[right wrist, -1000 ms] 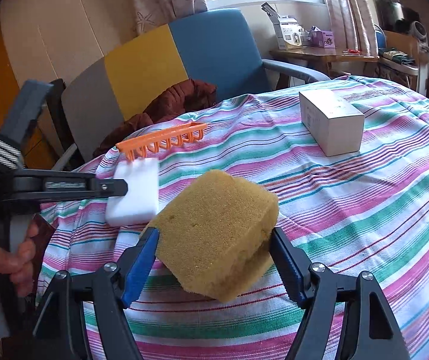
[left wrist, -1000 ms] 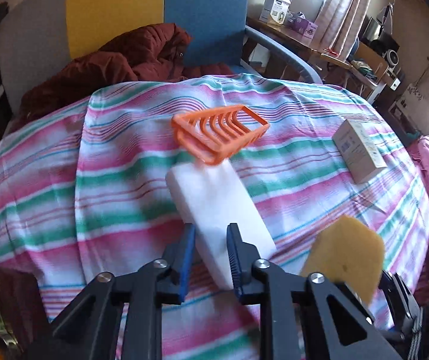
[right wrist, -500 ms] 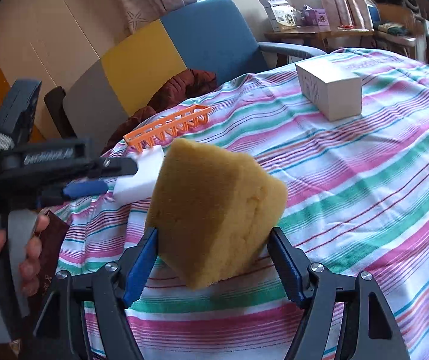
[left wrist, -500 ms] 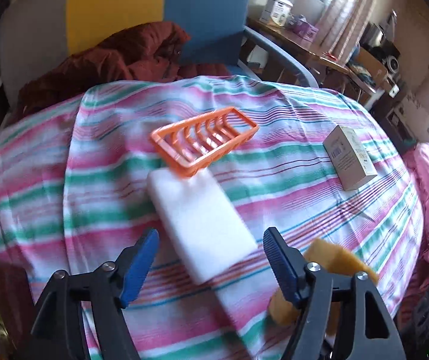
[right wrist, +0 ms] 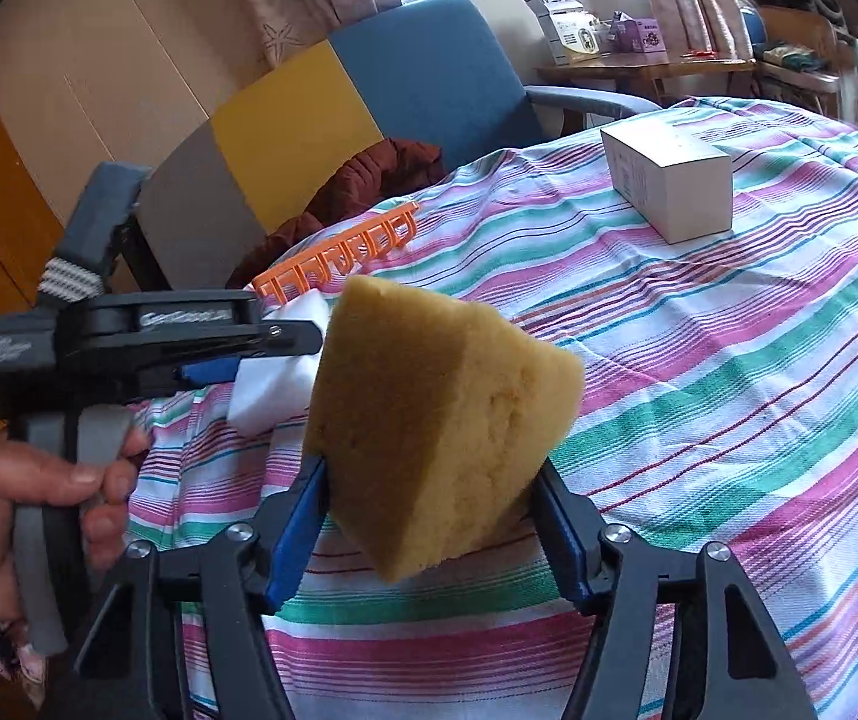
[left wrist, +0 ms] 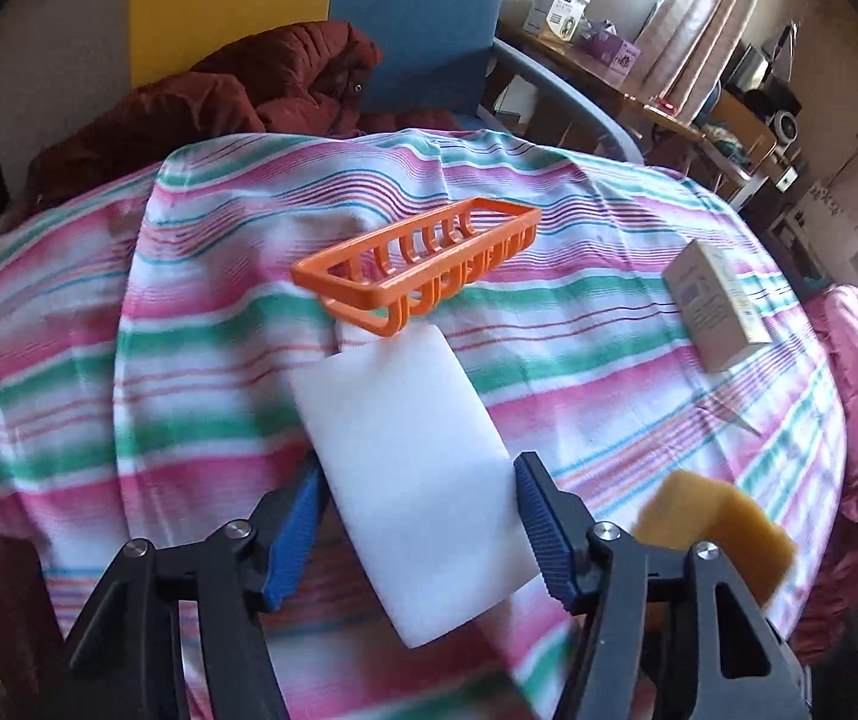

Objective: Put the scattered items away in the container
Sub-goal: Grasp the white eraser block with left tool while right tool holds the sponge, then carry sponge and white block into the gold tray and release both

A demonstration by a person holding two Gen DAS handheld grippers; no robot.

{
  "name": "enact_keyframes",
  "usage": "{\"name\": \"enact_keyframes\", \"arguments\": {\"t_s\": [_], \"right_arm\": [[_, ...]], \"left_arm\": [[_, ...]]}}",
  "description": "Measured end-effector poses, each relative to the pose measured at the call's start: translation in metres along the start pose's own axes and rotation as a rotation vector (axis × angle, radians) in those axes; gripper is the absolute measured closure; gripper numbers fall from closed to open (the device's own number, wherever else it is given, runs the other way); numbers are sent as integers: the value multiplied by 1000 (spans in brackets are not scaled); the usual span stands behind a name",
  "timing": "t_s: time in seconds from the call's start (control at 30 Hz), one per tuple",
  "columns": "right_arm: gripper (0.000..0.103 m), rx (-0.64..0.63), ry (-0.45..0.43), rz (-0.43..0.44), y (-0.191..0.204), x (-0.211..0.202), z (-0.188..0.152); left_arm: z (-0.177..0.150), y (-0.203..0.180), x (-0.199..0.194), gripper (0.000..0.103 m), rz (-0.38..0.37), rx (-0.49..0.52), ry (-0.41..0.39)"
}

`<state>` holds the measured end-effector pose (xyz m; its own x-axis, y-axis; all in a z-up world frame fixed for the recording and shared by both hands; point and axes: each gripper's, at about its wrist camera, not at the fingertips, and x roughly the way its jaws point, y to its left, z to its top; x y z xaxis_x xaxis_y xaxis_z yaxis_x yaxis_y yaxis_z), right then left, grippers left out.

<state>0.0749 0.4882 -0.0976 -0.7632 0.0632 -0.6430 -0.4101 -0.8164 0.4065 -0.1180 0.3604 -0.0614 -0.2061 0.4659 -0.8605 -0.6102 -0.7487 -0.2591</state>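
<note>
Tablecloth (left wrist: 201, 372), striped pink, green and white, drapes over a rounded table and fills most of both views. Nearest in the right wrist view, the right gripper (right wrist: 432, 516) pinches a yellow sponge (right wrist: 447, 420) between its blue pads, the sponge lifted clear of the cloth and tilted. Left gripper (left wrist: 420, 534) has its fingers on either side of a white foam block (left wrist: 411, 468); the pads sit at the block's edges, though whether they press it is hard to tell. Block's near end hangs forward, its far end just below the orange slotted basket (left wrist: 423, 270), which rests on the cloth with nothing visible inside. Cardboard box (right wrist: 669, 180) stands well apart on the far right of the cloth. Beyond the table: an armchair (right wrist: 369, 102) in grey, yellow and blue panels with a dark red jacket (left wrist: 237, 96) heaped on its seat, then a cluttered side table (right wrist: 645, 60) under a curtained window. Blur smears the cloth's lower edge in the left wrist view.
</note>
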Motion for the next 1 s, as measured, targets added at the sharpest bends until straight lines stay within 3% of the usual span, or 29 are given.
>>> {"name": "enact_keyframes", "arguments": {"t_s": [0.27,0.53,0.67,0.83,1.0], "right_arm": [[39,2,20,37,16,-22,4],[39,-59,58,129,71,-38,-4],[39,-123,80,190,114,-36,-3],[39,-245,103,237,177,-25,-5],[39,-360,145,293,241,2,3]], "left_arm": [[-42,6,-63,39,-83,22,-45],[-94,46,-139,39,-127,-1,-115],[-114,79,-163,39,-77,-28,-144],[-129,131,-159,38,-4,-102,-131],[-132,161,-132,31,-5,-137,-77]]}}
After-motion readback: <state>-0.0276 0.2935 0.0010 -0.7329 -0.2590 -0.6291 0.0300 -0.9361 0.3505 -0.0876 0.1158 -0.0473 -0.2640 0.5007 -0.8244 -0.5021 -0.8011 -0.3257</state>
